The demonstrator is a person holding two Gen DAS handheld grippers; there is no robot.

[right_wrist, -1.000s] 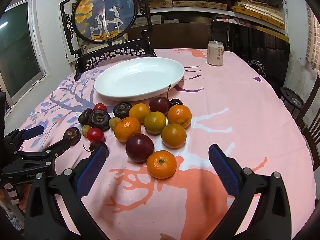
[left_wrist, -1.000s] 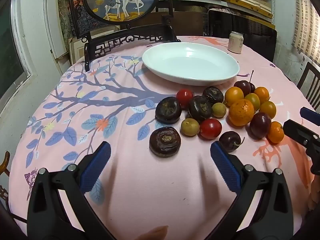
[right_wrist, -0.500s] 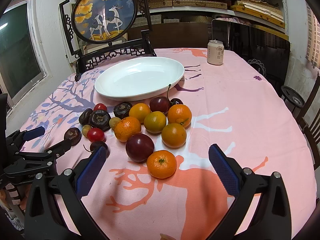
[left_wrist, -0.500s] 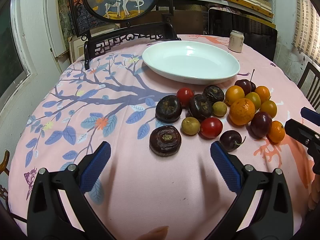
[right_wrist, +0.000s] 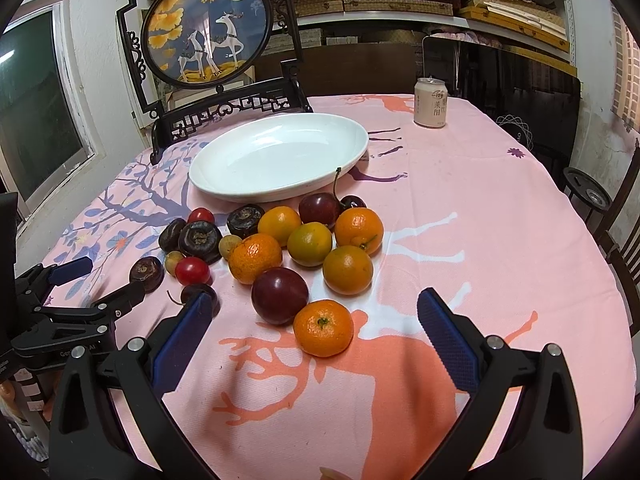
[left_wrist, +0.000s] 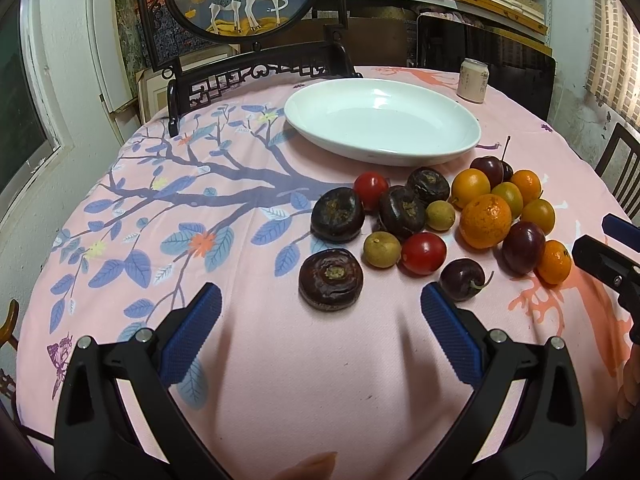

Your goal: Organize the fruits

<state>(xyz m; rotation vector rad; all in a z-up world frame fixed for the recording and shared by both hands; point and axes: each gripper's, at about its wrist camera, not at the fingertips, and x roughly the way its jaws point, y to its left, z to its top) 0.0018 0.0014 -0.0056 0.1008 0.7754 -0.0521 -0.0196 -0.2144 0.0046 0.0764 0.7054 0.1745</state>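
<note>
A heap of fruit lies on the pink tablecloth in front of an empty white oval plate [left_wrist: 382,128] [right_wrist: 280,156]. It holds oranges, dark plums, red cherry tomatoes, dark water chestnuts and small green-brown fruits. My left gripper [left_wrist: 320,312] is open and empty, just short of a dark water chestnut [left_wrist: 331,279]. My right gripper [right_wrist: 314,320] is open and empty, with a small orange [right_wrist: 323,327] between its fingertips and a dark plum [right_wrist: 279,295] just beyond. The left gripper also shows in the right wrist view [right_wrist: 96,286], and the right gripper in the left wrist view [left_wrist: 612,248].
A drink can [right_wrist: 430,103] stands at the table's far right. A dark carved stand with a round deer picture [right_wrist: 204,32] sits behind the plate. Chairs [right_wrist: 624,236] stand at the right edge of the round table. Shelves fill the back wall.
Both grippers have crept slightly forward toward the fruit. The fruit and plate have not moved, and both grippers stay open.
</note>
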